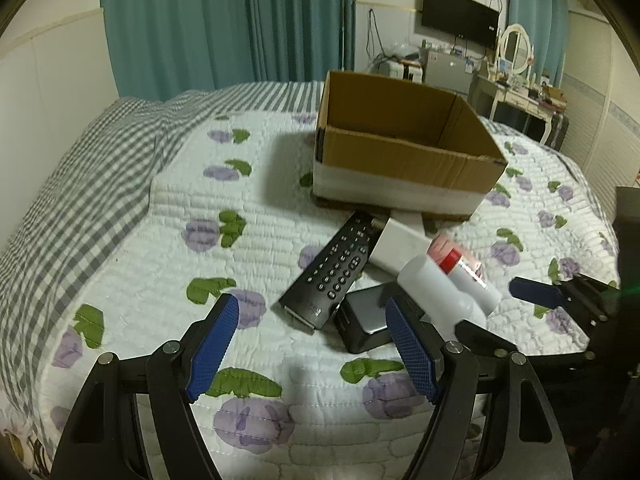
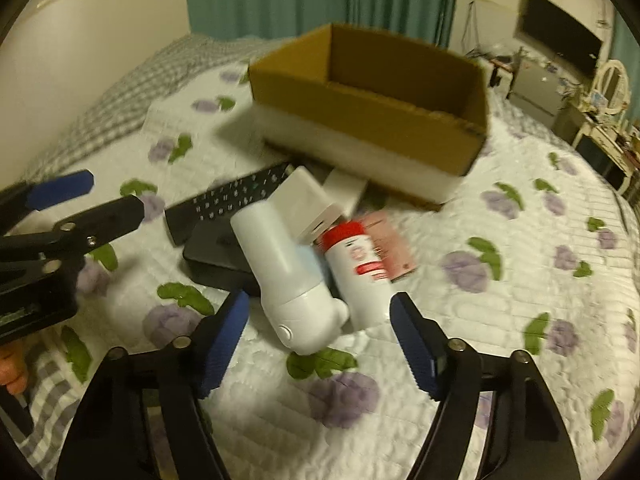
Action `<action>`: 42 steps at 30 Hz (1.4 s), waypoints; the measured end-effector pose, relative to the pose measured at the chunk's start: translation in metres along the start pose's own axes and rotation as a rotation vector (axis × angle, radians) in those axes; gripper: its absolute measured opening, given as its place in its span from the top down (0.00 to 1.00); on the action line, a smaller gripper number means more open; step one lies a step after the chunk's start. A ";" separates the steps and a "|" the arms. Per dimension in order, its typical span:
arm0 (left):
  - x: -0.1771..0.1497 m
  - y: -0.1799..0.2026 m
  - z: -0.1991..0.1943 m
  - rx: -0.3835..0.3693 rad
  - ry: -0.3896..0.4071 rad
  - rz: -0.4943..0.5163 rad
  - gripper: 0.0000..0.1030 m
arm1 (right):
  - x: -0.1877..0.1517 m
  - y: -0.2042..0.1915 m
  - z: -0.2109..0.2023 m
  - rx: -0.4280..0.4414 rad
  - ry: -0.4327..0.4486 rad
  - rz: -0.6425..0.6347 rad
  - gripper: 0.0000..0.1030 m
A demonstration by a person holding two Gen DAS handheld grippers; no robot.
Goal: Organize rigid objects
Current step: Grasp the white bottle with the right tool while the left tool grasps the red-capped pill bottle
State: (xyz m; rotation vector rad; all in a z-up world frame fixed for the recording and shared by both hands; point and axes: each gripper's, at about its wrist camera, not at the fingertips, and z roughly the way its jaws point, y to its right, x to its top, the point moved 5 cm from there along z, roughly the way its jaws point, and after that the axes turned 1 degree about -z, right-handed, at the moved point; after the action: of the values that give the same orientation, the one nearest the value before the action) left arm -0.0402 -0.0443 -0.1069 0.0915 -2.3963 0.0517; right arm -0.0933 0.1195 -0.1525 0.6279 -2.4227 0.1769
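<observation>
Cardboard box point(image 1: 404, 152) sitting open on the flowered quilt point(image 1: 160, 248), showing only bare inner walls and nothing inside as far as either view reaches, though the floor at the near wall is hidden. Just in front of it, lying heaped and touching one another: a black remote point(image 1: 332, 270), a white adapter point(image 1: 400, 246), a flat black case point(image 1: 366, 322), a white bottle point(image 2: 290, 270), a red-capped tube point(image 2: 358, 272) and a pink carton point(image 2: 390, 248). Judging from this, sorting only beginning, with the pile not yet touched. Right claw point(image 2: 318, 334) hanging over the near end of the white bottle, jaws standing apart on either side and pressing on nothing. Left claw point(image 1: 312, 344) hovering wide open and empty beside the remote and the black case. Probably calling next for lowering the right claw around the bottle's body, closing squarely, then lifting clear and carrying over the box's near wall.
</observation>
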 end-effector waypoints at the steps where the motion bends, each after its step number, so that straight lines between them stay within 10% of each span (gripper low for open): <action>1: -0.002 0.000 0.002 0.002 -0.008 0.002 0.24 | -0.001 -0.001 0.006 0.004 -0.009 -0.002 0.31; 10: -0.008 0.007 0.018 0.024 -0.066 0.035 0.23 | -0.007 -0.012 0.032 -0.026 -0.048 -0.073 0.53; 42: -0.001 0.152 0.079 -0.091 -0.208 0.091 0.31 | -0.011 0.138 -0.024 -0.006 0.066 0.236 0.55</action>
State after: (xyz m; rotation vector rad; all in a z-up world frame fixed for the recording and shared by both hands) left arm -0.1047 0.1024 -0.1679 -0.0582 -2.6051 -0.0259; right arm -0.1390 0.2508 -0.1367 0.3273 -2.4274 0.2831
